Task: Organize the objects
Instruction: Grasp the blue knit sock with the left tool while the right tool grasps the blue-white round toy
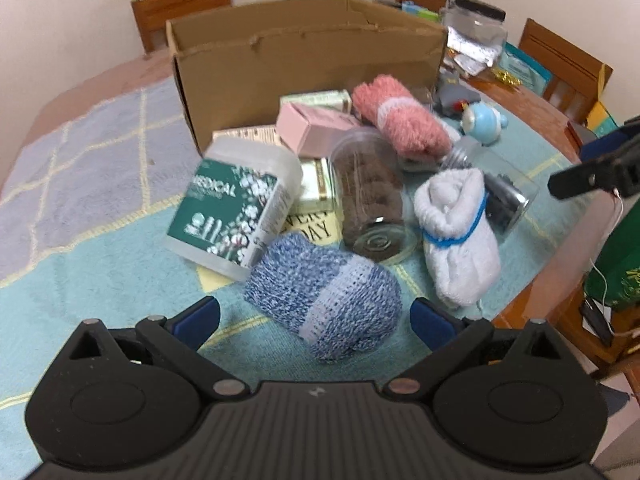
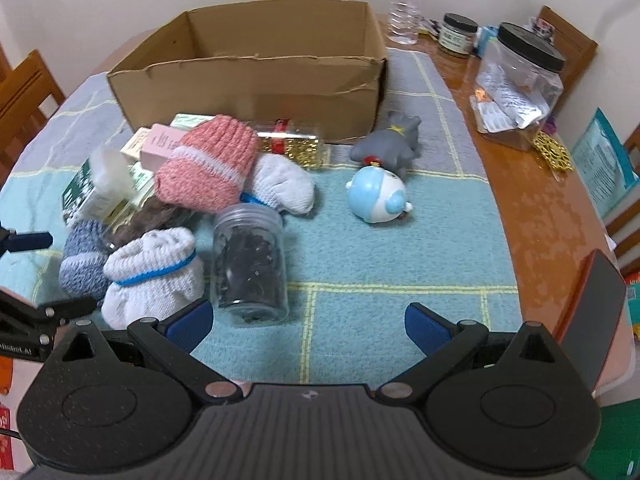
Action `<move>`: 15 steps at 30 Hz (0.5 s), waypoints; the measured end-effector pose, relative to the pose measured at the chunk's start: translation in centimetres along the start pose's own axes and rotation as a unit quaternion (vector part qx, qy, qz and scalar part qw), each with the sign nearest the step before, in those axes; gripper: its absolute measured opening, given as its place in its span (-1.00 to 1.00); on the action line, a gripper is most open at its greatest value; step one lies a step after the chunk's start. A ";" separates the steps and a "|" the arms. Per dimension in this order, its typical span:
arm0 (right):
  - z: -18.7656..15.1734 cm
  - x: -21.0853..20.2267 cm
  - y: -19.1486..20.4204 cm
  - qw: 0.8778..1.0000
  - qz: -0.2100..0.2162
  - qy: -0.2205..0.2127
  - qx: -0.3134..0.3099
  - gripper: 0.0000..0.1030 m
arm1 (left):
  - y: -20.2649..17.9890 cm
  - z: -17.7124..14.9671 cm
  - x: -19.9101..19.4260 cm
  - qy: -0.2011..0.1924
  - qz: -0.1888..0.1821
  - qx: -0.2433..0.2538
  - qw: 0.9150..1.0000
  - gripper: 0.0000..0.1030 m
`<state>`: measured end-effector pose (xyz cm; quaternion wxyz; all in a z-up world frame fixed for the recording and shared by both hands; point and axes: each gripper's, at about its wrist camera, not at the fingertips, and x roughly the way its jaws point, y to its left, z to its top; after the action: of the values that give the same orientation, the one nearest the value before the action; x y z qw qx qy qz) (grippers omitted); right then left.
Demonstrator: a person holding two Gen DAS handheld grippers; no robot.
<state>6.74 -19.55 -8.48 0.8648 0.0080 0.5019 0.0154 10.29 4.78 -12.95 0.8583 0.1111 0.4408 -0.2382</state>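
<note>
Checked cloth [image 2: 360,304] carries piled socks before a cardboard box [image 2: 248,80]; both tools released.

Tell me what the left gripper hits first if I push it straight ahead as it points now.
Most likely the blue knit sock roll: it lies right between the open left gripper fingers, nearest in line. Behind it sit the cotton swab tub and a clear jar.

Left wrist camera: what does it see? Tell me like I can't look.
An open left gripper hovers by a blue sock roll on a teal mat. Behind lie a white sock roll, a pink one, jars, small boxes and a cardboard box.
</note>
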 end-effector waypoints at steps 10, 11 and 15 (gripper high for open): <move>0.4 -0.2 0.5 0.999 -0.029 0.006 0.022 1.00 | 0.9 -0.1 1.2 -0.011 -0.075 -0.003 0.997 0.90; 0.3 -0.3 0.5 0.999 -0.030 0.007 0.022 1.00 | 0.9 -0.1 1.1 -0.012 -0.078 -0.001 0.997 0.90; 0.3 -0.1 0.5 0.999 -0.034 0.013 0.018 1.00 | 0.9 -0.5 0.2 -0.013 -0.096 -0.001 0.995 0.90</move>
<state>6.93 -19.03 -8.22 0.8580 0.0067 0.5132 -0.0231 10.51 5.73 -13.44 0.8369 0.0646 0.4388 -0.3208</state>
